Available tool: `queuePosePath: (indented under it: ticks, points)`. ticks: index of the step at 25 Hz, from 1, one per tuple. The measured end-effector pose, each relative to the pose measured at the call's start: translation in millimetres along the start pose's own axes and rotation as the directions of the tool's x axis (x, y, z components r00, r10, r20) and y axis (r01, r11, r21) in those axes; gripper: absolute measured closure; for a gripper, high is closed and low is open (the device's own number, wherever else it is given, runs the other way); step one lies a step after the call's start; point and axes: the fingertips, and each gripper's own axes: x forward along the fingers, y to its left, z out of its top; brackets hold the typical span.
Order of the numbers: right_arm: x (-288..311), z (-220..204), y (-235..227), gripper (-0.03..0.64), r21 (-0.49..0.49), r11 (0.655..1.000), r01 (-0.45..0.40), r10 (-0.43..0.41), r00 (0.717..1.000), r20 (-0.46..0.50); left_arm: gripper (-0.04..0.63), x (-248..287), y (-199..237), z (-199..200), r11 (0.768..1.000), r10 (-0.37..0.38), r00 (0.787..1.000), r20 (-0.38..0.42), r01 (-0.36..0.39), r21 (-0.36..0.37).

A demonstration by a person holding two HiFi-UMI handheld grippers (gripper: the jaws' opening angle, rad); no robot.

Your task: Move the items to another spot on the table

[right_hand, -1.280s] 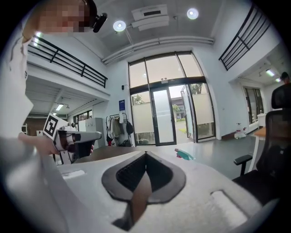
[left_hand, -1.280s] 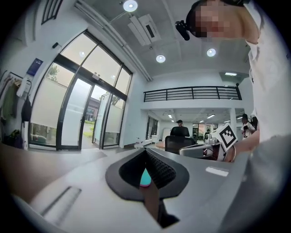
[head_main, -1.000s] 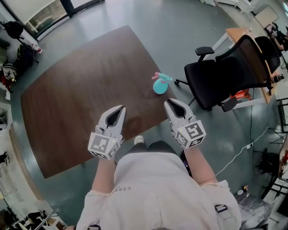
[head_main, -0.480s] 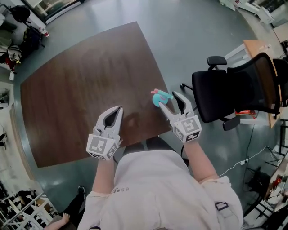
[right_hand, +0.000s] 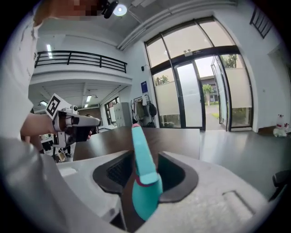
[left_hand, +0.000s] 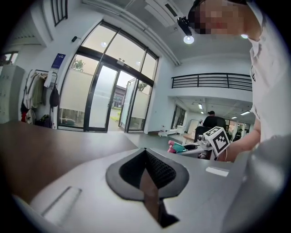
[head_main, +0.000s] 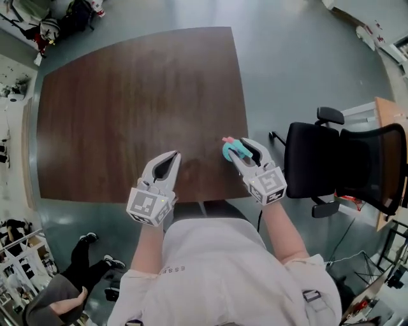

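A teal spray bottle (head_main: 229, 151) with a pink nozzle stands near the right front corner of the dark wooden table (head_main: 127, 95). My right gripper (head_main: 241, 148) reaches around it. In the right gripper view the bottle (right_hand: 144, 175) stands upright between the two dark pads, and the jaws are closing, with a thin gap still showing on each side. My left gripper (head_main: 173, 156) hovers over the table's front edge, shut with nothing in it. The left gripper view shows the bottle (left_hand: 178, 147) far off beside the right gripper's marker cube.
A black office chair (head_main: 331, 172) stands on the floor just right of the table's corner. Another person's legs (head_main: 76, 267) show at the lower left. Bags and clutter (head_main: 57, 16) lie beyond the table's far left corner.
My right gripper has moved forward to the bottle and now has it between its jaws, which stood wider half a second ago. The left gripper has stayed in place. My head view has shifted.
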Motion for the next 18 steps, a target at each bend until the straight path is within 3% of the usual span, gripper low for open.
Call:
queuePosePath:
  ticks: [1, 6, 10, 18]
  points:
    - [3, 2, 0, 0.477, -0.015, 1.000, -0.011, 0.011, 1.000, 0.008, 0.580, 0, 2, -2, 1.000, 0.014, 1.000, 0.000, -0.014, -0.008]
    - [2, 0, -8, 0.483, -0.057, 0.998, -0.032, 0.031, 0.999, -0.006, 0.580, -8, 4, -9, 0.997, 0.077, 0.997, 0.006, -0.076, -0.024]
    - [-9, 13, -8, 0.486, -0.084, 0.996, 0.003, -0.003, 1.000, 0.004, 0.580, -28, 7, -5, 0.992, 0.123, 0.992, 0.020, -0.124, 0.025]
    - [-14, 51, 43, 0.486, -0.178, 0.984, -0.027, 0.034, 0.999, 0.037, 0.580, -80, 19, 2, 0.982, 0.186, 0.979, 0.088, -0.188, 0.005]
